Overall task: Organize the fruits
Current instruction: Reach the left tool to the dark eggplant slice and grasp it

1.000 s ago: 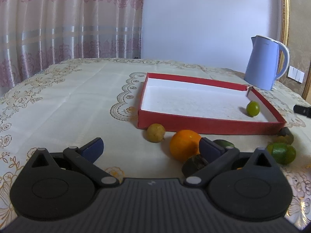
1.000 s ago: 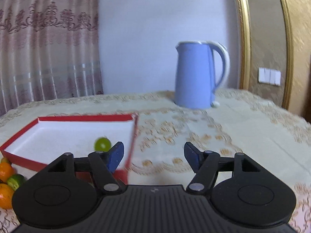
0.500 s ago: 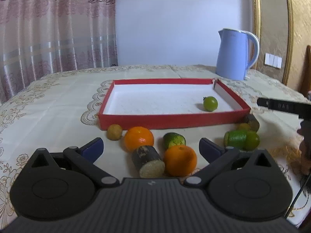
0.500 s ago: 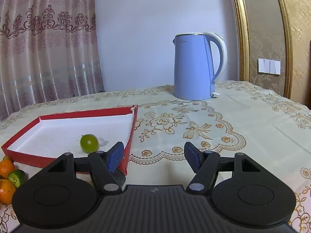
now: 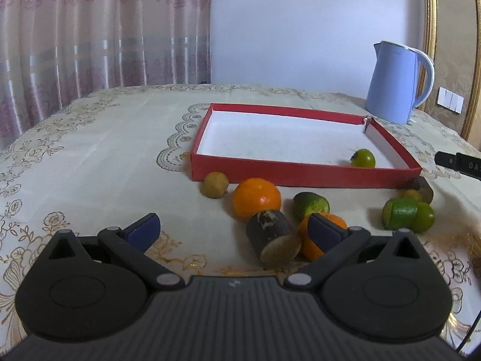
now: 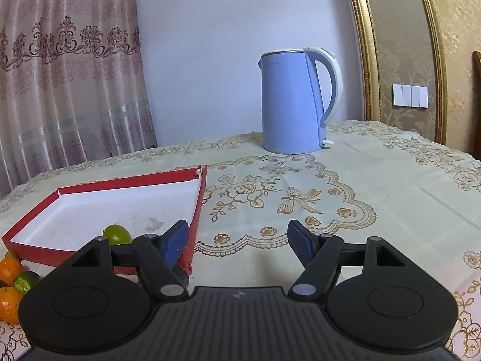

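A red tray [image 5: 303,172] with a white floor holds one small green fruit [image 5: 363,158]. In front of it on the tablecloth lie a small brown fruit [image 5: 215,184], an orange [image 5: 256,198], a dark cut stalk piece [image 5: 273,238], a green citrus [image 5: 310,204], a second orange [image 5: 312,246] and green limes [image 5: 408,213]. My left gripper [image 5: 233,231] is open and empty, just short of the stalk piece. My right gripper [image 6: 239,242] is open and empty by the tray's [image 6: 198,207] right corner; the green fruit [image 6: 116,234] shows behind its left finger.
A blue kettle [image 5: 396,84] stands behind the tray at the back right; it also shows in the right wrist view [image 6: 296,102]. Curtains hang behind the table at the left. A dark tool tip [image 5: 457,162] pokes in from the right edge.
The left wrist view has swung from side to side and now sits closer to the fruits. The right gripper has drawn back and risen slightly; the green fruit has come to rest in the tray.
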`<state>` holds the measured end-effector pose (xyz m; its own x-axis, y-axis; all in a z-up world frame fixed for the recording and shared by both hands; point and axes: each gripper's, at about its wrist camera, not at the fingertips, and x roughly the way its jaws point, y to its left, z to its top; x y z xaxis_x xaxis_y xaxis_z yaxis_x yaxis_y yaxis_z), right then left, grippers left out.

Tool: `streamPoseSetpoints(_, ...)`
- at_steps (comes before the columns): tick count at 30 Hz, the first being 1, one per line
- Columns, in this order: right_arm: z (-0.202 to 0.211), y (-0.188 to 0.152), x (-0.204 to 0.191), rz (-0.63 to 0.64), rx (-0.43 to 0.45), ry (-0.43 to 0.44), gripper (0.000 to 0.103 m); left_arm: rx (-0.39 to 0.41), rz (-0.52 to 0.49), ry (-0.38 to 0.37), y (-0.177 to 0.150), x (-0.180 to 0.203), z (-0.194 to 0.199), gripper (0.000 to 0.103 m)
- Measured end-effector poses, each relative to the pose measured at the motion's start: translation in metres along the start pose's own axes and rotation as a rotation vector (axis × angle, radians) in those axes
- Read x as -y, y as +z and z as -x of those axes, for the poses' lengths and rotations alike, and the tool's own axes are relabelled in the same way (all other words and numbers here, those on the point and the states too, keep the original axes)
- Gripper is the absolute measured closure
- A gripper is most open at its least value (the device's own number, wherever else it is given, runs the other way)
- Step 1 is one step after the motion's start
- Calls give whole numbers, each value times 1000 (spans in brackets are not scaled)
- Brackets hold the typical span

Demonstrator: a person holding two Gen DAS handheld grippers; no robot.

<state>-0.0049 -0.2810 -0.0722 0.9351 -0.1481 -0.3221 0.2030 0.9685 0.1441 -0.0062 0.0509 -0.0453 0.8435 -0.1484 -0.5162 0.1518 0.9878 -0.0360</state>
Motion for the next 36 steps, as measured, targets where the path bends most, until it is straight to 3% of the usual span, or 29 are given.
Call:
streamPoseSetpoints(5,1,0,1,-8,3,1,30,-5,-42,89,-2,-5,3,0)
streamPoseSetpoints(10,1,0,1,-7,4,2,25,-34,-7,96,-3,-12,-1,0)
streamPoseSetpoints(13,2,0,2,-10,11,3,25,-52,-19,59,-3,-3,-6,0)
streamPoseSetpoints(16,2,-1,3,-13,8,5,25,-22,-65,89,-2,8,-7,0)
streamPoseSetpoints(19,2,0,2,-13,9,8,25,-11,-76,58,1,6,-11,0)
streamPoseSetpoints(20,2,0,2,-12,8,8,25,-18,-80,56,2,5,-13,2)
streamPoseSetpoints(22,2,0,3,-15,10,6,25,-45,-77,47,2,1,-18,18)
streamPoseSetpoints(27,2,0,3,-15,5,6,25,-66,-55,24,-2,-6,-20,20)
streamPoseSetpoints(30,2,0,4,-15,2,6,25,-75,-45,0,-3,-8,-21,38)
streamPoseSetpoints(36,1,1,4,-15,0,3,25,-74,-66,-6,-4,-3,-20,56)
